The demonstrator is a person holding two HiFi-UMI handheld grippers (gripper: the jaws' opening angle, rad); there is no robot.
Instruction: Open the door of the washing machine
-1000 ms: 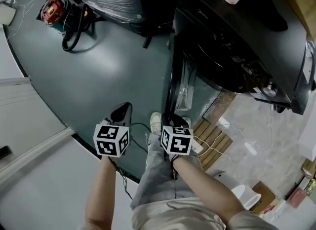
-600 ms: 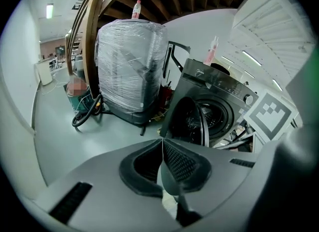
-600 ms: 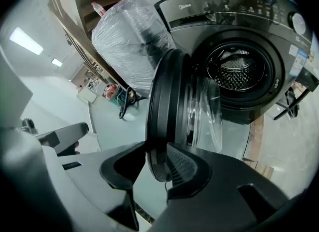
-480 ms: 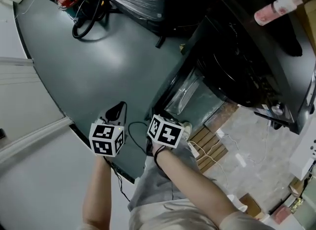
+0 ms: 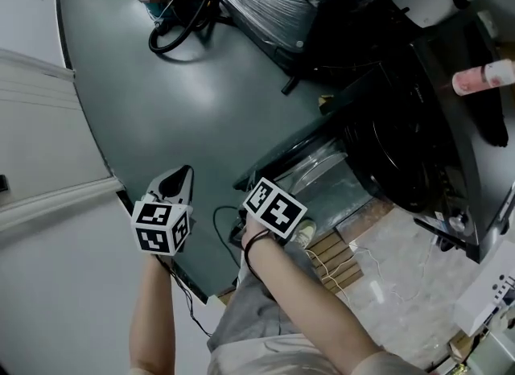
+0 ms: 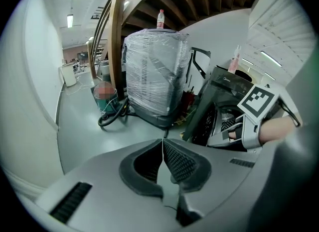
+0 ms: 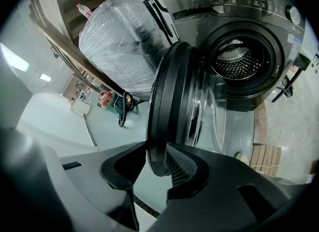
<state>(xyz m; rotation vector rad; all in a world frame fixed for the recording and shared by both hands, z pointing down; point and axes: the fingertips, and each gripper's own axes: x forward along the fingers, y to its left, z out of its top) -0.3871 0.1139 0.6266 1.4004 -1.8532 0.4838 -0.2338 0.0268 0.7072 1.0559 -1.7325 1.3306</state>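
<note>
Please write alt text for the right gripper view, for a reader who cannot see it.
The right gripper clamps the rim of the round black washing machine door, which stands swung open. Behind it are the steel drum and a plastic-wrapped bulky object.

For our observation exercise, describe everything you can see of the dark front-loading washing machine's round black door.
The round black door is a thick glossy ring, plastic by its look, framing a clear bulging window that looks like glass. It stands upright and swung wide open, to the left of the drum opening, with the bulge of its window facing the machine. The right gripper has the ring's lower edge between its jaws, and its pads are closed on it. From the head view the door is seen nearly edge-on above the grey floor.
</note>
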